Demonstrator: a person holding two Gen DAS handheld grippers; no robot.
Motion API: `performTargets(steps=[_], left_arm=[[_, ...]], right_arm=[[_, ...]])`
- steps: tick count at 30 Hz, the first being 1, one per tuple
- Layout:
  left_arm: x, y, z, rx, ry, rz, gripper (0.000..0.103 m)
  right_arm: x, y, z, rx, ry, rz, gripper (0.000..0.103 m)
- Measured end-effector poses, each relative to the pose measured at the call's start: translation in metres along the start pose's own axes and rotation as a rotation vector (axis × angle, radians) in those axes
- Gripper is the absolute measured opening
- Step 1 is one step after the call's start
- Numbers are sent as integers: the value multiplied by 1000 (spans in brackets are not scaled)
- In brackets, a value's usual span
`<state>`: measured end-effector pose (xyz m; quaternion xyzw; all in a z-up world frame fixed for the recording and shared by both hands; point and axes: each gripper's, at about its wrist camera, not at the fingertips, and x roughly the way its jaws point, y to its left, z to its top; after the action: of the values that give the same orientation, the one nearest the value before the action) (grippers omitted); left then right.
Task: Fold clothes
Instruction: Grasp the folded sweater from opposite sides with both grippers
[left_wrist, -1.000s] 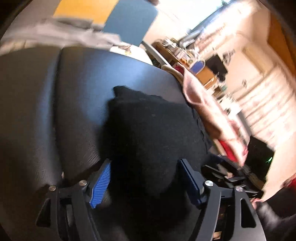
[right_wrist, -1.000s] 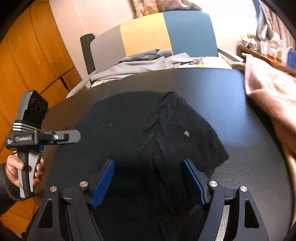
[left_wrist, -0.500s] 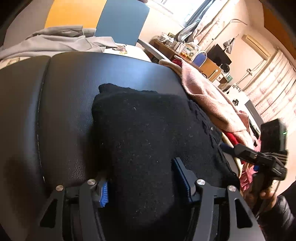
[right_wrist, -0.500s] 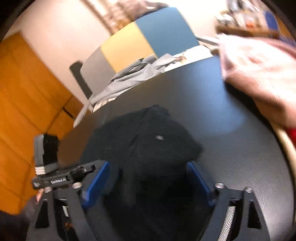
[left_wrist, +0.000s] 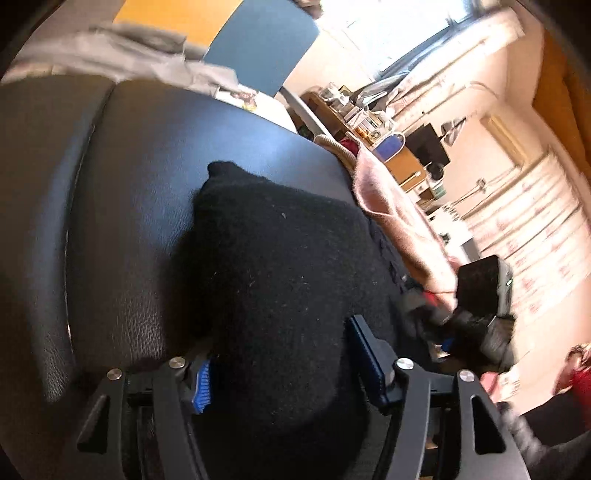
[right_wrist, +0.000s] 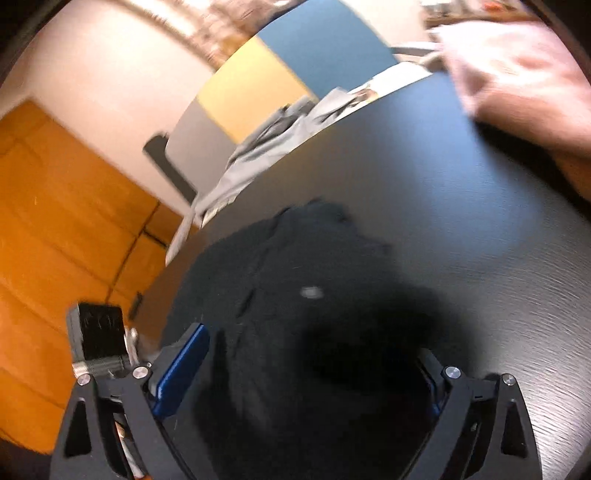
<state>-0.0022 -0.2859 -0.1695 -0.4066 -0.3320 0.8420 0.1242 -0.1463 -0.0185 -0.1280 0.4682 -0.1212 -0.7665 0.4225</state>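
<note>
A black knitted garment (left_wrist: 280, 273) lies bunched on a black leather surface (left_wrist: 122, 206). It also shows in the right wrist view (right_wrist: 295, 314). My left gripper (left_wrist: 284, 365) sits over the garment's near end, and its blue pads (left_wrist: 365, 354) press into the fabric on both sides. My right gripper (right_wrist: 295, 369) stands wide open over the other end of the garment, and the cloth lies between its blue pads (right_wrist: 181, 369) without being pinched. Each gripper shows at the edge of the other's view.
A pink garment (left_wrist: 391, 206) lies along the right edge of the leather surface and shows in the right wrist view (right_wrist: 524, 85). Grey clothes (right_wrist: 266, 147) lie behind, before a yellow and blue headboard (right_wrist: 295, 74). Shelves and furniture (left_wrist: 369, 118) stand beyond.
My left gripper's jaws have closed in on the black garment and lifted its near end. My right gripper has stayed open and swung to the left over the cloth.
</note>
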Motion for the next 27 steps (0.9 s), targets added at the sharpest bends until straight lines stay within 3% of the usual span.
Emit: performTargets(steps=[1, 2, 3, 7, 10, 16, 21, 27], left_arm=[[-2, 1, -2, -5, -8, -5, 42], [-3, 2, -4, -10, -16, -9, 38], [-5, 4, -6, -15, -24, -14, 37], [-18, -9, -16, 29, -70, 30, 33], [-38, -13, -26, 35, -114, 13, 33], [-95, 3, -50, -9, -219, 37, 33], [-165, 19, -71, -36, -349, 119, 32], [-277, 34, -88, -49, -567, 275, 32]], right_arm=[[5, 9, 0, -51, 17, -42, 87], [9, 15, -2, -75, 30, -61, 59], [11, 17, -4, -74, 33, -60, 53], [11, 25, -12, -66, 30, -61, 47], [9, 35, -17, -64, 37, -35, 43], [31, 65, -23, -8, 89, 157, 39], [73, 122, -31, -45, 167, 300, 38], [133, 239, -27, -177, 256, 476, 38]])
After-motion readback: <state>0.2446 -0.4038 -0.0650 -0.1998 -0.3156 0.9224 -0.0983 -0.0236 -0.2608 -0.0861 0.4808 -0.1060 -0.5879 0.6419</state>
